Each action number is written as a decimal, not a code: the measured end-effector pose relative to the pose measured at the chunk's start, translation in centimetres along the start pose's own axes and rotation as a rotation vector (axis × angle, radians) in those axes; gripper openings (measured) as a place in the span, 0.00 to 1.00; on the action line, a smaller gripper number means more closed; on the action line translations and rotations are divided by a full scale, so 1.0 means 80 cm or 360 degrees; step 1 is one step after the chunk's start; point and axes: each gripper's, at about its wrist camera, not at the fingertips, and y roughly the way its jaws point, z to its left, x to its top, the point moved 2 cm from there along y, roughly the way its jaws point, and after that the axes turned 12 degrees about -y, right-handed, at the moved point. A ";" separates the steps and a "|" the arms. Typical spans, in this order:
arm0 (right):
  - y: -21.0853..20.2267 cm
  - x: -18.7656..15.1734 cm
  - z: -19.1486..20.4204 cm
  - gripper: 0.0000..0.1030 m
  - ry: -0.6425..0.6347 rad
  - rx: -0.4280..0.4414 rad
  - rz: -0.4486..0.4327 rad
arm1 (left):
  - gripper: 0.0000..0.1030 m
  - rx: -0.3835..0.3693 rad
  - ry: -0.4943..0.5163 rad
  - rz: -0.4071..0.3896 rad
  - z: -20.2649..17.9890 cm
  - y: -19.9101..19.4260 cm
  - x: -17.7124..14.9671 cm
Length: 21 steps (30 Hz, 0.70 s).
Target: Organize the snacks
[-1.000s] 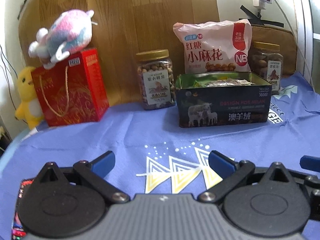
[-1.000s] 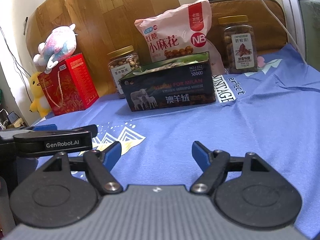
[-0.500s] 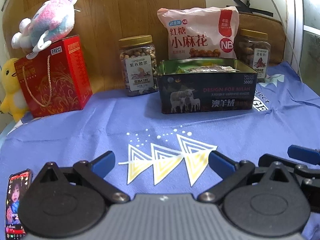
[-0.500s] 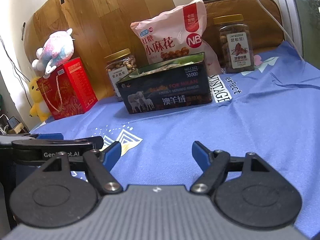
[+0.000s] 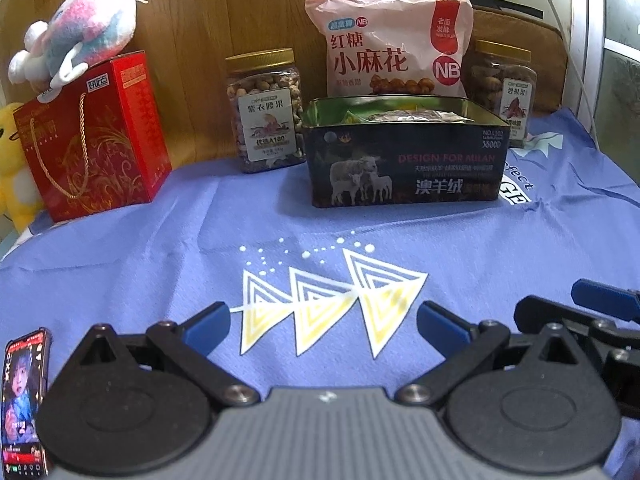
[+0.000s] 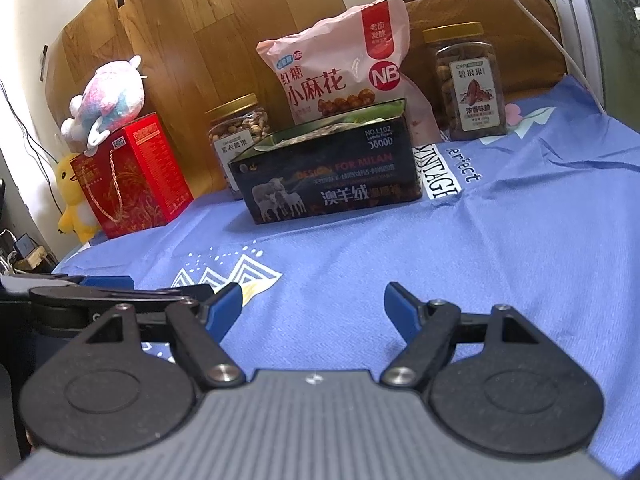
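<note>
A dark open tin (image 5: 404, 160) (image 6: 332, 184) with snack packets inside stands at the back of the blue cloth. Behind it leans a pink snack bag (image 5: 390, 52) (image 6: 340, 68). A gold-lidded nut jar (image 5: 264, 112) (image 6: 236, 128) is left of the tin, another jar (image 5: 506, 88) (image 6: 470, 84) to its right. My left gripper (image 5: 323, 322) is open and empty, well short of the tin. My right gripper (image 6: 313, 306) is also open and empty, hovering over the cloth. The right gripper's finger (image 5: 604, 302) shows at the left wrist view's right edge.
A red gift box (image 5: 96, 144) (image 6: 132, 176) with a plush toy (image 5: 76, 52) on top stands at the back left, a yellow plush (image 6: 74, 200) beside it. A phone (image 5: 22, 404) lies at the near left. Wooden board behind; blue cloth (image 5: 320, 232) covers the surface.
Both grippers have pulled back and turned a little, so the tin and jars shifted in view. A phone came into the left wrist view. Both stay open.
</note>
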 end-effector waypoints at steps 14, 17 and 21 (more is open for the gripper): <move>-0.002 0.000 -0.001 0.78 0.0008 -0.0001 -0.0006 | 1.00 0.0032 -0.0019 0.0048 0.001 0.008 0.000; -0.003 -0.001 -0.003 0.78 0.0016 0.0000 -0.0007 | 1.00 0.0034 -0.0027 0.0063 0.001 0.009 -0.001; -0.004 -0.003 -0.006 0.78 0.0027 0.0002 -0.0007 | 1.00 0.0038 -0.0024 0.0073 -0.001 0.010 -0.002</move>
